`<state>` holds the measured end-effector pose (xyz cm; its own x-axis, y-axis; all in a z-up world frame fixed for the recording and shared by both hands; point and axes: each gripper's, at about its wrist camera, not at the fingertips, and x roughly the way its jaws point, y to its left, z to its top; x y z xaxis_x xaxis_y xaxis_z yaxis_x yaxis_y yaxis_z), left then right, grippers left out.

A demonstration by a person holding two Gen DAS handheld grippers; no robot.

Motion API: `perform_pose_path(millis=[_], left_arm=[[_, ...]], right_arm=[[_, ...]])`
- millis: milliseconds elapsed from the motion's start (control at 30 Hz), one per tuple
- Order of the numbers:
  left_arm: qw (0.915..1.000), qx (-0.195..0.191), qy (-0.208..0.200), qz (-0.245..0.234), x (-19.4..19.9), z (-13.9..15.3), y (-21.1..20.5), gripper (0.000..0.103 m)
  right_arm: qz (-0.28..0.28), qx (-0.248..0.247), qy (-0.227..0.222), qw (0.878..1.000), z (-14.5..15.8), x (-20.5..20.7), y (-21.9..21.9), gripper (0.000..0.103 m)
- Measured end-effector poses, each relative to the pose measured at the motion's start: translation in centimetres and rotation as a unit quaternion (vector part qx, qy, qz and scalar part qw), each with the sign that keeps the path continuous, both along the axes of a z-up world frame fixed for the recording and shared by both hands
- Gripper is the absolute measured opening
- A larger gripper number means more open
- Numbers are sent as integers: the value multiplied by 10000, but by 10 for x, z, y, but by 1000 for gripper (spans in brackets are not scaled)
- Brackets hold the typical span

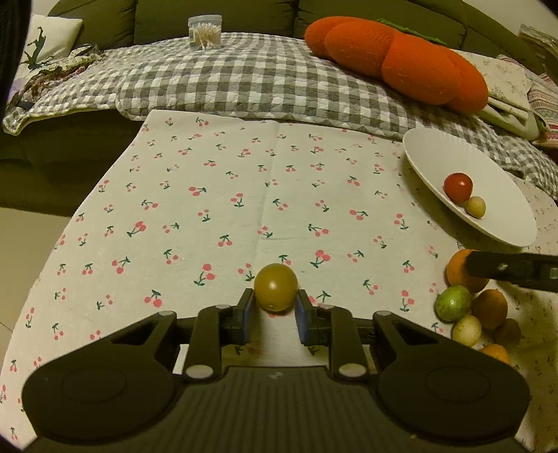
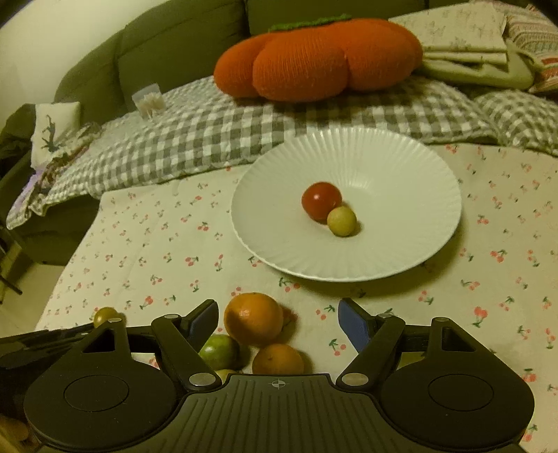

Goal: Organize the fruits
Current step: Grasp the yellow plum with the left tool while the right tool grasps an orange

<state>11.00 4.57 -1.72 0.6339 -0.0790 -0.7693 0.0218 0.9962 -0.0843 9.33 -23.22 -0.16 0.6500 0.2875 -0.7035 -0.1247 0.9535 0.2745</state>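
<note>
An olive-yellow round fruit [image 1: 275,287] rests on the cherry-print cloth, and my left gripper [image 1: 275,296] is shut on it, a blue pad against each side. The same fruit [image 2: 104,315] shows at the left of the right wrist view. My right gripper [image 2: 277,306] stands open over a pile of fruit: a large orange [image 2: 253,324] sits between its fingers near the left one, untouched, with a green fruit [image 2: 219,350] and a second orange [image 2: 277,359] closer in. The white ribbed plate [image 2: 348,146] beyond holds a red tomato [image 2: 321,200] and a small yellow fruit [image 2: 341,221].
A checked blanket [image 1: 244,80] and an orange pumpkin cushion [image 1: 401,62] lie on the sofa behind the table. A clear jar of cotton swabs [image 1: 205,31] stands on the blanket. The cloth's left edge [image 1: 69,223] drops to the floor.
</note>
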Motion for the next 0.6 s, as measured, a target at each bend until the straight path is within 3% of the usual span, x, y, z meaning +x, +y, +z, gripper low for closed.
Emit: perform_pose_path(millis=[200,300,600], left_arm=[[10000,-35,-36,-24,-1,6,-3,22],[10000,-57,-48,-47,-1,8,-6,22],[9999,-116,-88,-49,-4,14,-8,22]], right_arm=[[152,60,39,9999,-7,7,7,58],[285,202,24,9994,-6,6,8,40],[255,201,-79,9994,2,1,9,38]])
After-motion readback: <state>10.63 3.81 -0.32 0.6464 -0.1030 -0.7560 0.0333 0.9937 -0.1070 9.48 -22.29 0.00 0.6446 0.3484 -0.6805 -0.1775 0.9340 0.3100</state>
